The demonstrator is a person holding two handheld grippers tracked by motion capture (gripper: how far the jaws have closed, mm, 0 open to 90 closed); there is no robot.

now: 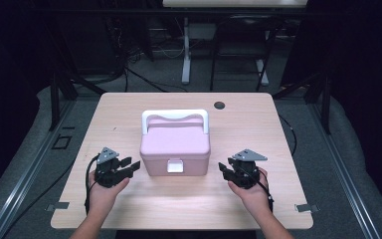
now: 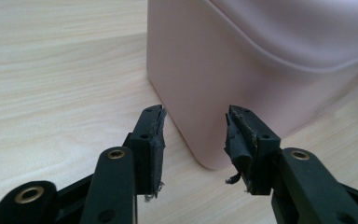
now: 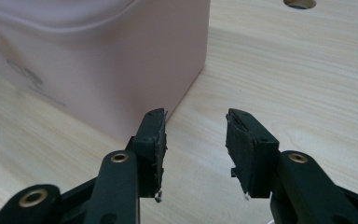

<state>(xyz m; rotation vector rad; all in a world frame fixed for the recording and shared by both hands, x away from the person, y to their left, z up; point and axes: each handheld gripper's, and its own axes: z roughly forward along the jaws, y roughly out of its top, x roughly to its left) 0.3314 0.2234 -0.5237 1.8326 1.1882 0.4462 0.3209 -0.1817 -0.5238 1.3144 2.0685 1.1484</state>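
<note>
Pink box [image 1: 175, 145] sits between both grippers' open fingers [image 2: 151, 135].

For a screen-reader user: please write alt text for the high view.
A closed pink storage box with a white handle sits mid-table. A person's left gripper and right gripper flank it, jaws open, not touching.

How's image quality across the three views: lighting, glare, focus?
High view: bright pool on the table in front of the pink box, surroundings dark. Left gripper view: box wall soft, jaws sharp. Right gripper view: box slightly blurred, wood grain evenly lit.
</note>
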